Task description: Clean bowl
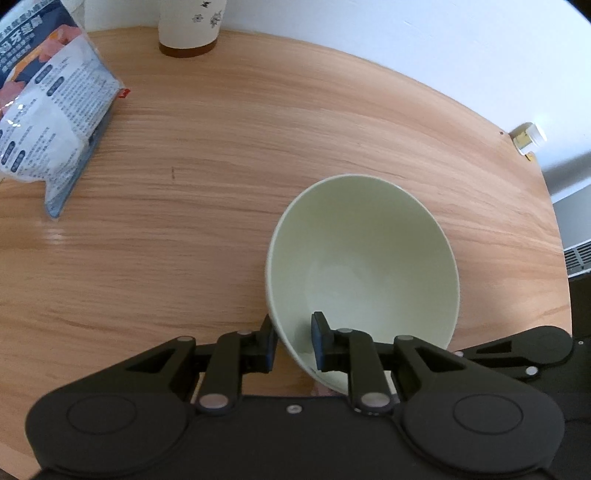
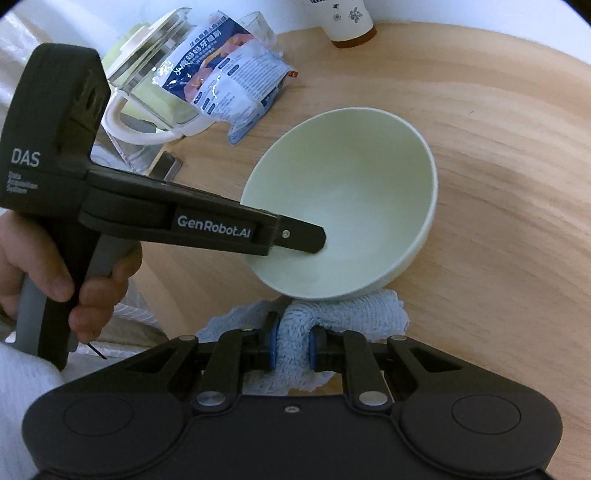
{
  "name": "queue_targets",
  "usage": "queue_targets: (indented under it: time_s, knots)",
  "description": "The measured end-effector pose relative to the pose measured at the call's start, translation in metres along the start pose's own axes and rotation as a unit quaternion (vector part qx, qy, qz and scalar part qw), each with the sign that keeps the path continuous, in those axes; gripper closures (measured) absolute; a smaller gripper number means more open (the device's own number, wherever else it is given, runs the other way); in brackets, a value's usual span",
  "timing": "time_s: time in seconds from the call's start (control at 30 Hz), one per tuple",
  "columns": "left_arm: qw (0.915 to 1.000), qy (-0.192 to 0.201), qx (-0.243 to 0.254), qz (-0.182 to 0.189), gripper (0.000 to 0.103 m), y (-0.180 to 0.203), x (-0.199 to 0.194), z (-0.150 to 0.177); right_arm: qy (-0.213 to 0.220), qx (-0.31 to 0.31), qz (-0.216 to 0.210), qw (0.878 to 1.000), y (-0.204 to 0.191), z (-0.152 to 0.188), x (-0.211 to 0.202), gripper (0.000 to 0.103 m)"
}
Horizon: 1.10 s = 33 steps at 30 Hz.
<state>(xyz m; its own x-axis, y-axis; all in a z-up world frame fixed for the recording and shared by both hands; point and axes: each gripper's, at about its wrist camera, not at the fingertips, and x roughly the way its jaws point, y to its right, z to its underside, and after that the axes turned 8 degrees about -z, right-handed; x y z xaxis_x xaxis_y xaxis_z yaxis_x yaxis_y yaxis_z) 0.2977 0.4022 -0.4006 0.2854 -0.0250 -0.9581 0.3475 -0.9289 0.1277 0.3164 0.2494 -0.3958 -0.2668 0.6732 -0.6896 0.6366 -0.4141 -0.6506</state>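
A pale green bowl (image 1: 369, 266) is tilted above the wooden table (image 1: 184, 221), and my left gripper (image 1: 293, 345) is shut on its near rim, one pad inside and one outside. In the right wrist view the same bowl (image 2: 351, 192) leans toward the camera, with the left gripper's finger (image 2: 303, 238) reaching into it. My right gripper (image 2: 291, 347) is shut on a light blue fluffy cloth (image 2: 332, 314), which lies bunched just under the bowl's lower outer wall.
A printed plastic bag (image 1: 51, 114) lies at the table's left, a white patterned cup (image 1: 188, 26) at the back. A glass kettle (image 2: 155, 85) with a white handle stands behind the bag. A small bottle (image 1: 528, 138) sits at the right edge. A hand (image 2: 55, 280) grips the left tool.
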Motion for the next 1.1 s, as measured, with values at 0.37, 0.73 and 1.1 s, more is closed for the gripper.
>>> queue_targets:
  time_s: [0.37,0.73,1.1]
  knots:
    - [0.9995,-0.004,0.031,-0.005,0.083,0.003,0.000,-0.005,0.026,0.038,0.010,0.999,0.013,0.014,-0.028,0.085]
    - [0.9990,-0.007,0.043,-0.006,0.082,0.007,0.000,-0.005,0.165,0.209,0.006,0.964,0.079,0.012,-0.075,0.085]
    - [0.9979,-0.002,0.062,-0.019,0.080,0.017,0.002,-0.005,0.193,0.288,-0.027,0.937,0.097,-0.016,-0.063,0.085]
